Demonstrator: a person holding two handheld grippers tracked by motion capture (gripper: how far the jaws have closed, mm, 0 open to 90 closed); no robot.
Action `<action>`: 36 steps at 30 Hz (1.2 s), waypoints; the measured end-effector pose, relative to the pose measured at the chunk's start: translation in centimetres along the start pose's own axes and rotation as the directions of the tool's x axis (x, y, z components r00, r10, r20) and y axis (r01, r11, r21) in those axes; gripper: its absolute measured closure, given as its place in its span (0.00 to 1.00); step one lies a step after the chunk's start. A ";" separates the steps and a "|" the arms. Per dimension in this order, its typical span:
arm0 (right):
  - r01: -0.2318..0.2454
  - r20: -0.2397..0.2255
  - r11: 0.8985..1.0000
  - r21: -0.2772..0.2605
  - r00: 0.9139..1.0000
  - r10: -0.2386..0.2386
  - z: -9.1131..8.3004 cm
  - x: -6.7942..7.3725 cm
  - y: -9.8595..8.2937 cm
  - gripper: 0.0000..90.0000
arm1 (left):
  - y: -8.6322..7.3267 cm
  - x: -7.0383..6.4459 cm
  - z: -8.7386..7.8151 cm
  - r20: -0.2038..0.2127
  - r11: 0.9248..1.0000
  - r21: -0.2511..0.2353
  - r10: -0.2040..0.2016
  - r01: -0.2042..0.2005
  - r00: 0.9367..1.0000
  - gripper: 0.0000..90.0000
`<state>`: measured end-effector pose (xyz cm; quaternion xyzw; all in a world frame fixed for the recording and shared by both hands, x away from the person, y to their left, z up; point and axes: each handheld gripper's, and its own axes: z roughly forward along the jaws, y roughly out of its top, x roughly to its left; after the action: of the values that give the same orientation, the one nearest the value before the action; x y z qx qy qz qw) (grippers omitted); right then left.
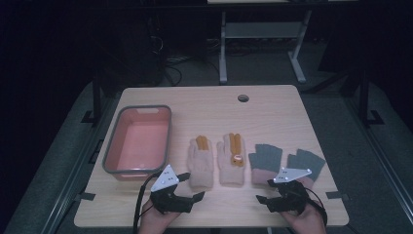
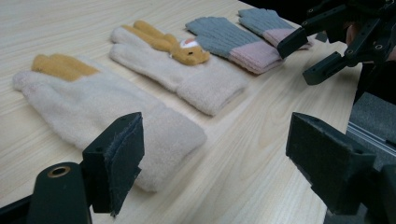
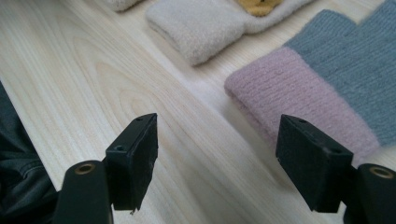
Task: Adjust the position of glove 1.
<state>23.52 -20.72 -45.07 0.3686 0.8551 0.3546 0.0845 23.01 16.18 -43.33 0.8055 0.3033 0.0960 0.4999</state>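
- Table [image 1: 272,105]: pale wood top, everything laid along the near half.
- Pink bin [image 1: 113,146]: grey-rimmed, empty, at the left side, just beside the row of gloves.
- Cream gloves, two of them: the left cream glove [image 2: 93,112] has orange fingertips; the right cream glove [image 2: 187,74] carries a small orange animal figure. Both lie flat, cuffs toward the person, near each other but not touching.
- Grey gloves [image 1: 285,163]: a pair with pink cuffs, right of the cream pair, side by side.
- Left gripper [image 1: 187,187]: jaws spread wide, holding nothing, poised just short of the left cream glove's cuff.
- Right gripper [image 1: 270,192]: jaws likewise apart and empty, beside the pink cuff [image 3: 299,98] of the nearer grey glove.
- Handling judgement: the gloves look light, soft, limp; they should drape when lifted and not slip on padded jaws. The thick folded cuff seems the best place to pinch.
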 end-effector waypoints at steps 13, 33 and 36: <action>0.018 -0.009 1.000 -0.004 1.000 -0.018 -0.2 -0.1 1.4 0.32 | -0.1 0.1 0.1 -0.003 1.000 0.009 0.005 -0.005 1.000 0.21; 0.172 -0.052 0.980 0.103 0.985 -0.167 1.3 -0.5 10.6 0.37 | 0.3 0.6 -0.3 -0.032 1.000 -0.007 0.007 -0.007 0.999 0.21; 0.178 -0.058 0.977 0.121 0.983 -0.172 2.0 -1.0 11.7 0.38 | 0.2 0.6 -0.3 -0.033 1.000 -0.018 -0.008 0.007 0.999 0.21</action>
<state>31.75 -14.75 -38.82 0.2882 0.9065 0.2999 0.0721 23.44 16.66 -43.06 0.7983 0.3137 0.1100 0.5022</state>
